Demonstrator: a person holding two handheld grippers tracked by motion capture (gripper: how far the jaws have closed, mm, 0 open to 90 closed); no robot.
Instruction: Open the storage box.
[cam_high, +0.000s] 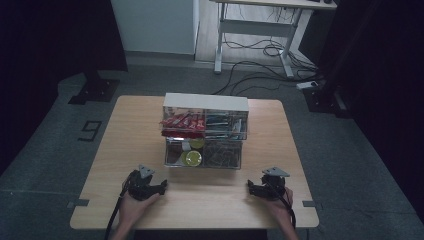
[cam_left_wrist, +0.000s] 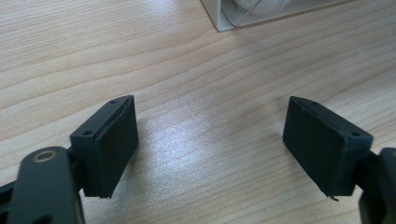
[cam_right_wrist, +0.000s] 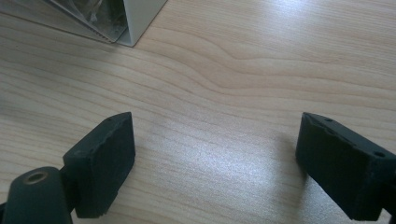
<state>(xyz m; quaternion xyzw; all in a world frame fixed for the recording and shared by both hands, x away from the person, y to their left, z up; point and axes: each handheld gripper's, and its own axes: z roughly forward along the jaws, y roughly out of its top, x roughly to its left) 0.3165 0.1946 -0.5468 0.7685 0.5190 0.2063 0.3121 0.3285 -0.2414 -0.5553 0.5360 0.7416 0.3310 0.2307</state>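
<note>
Clear drawer organizer (cam_high: 205, 131), long axis left-right

obstacle: drawer box (cam_high: 205, 131) stood mid-table at 12 o'clock of both grippers | free: bare table (cam_high: 210, 197) between left gripper (cam_high: 162, 187) and right gripper (cam_high: 250, 187) | jaws: both spread wide, nothing between | 9 and 3 o'clock flanks of box open

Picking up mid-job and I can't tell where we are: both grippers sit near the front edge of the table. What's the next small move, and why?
Probably ease the left gripper forward toward the clear drawer organizer. Both grippers rest open and empty on the wooden table, the right gripper likewise short of the box. The lower drawer with the yellow-green round items appears pulled out toward the person and nearest the left one.
</note>
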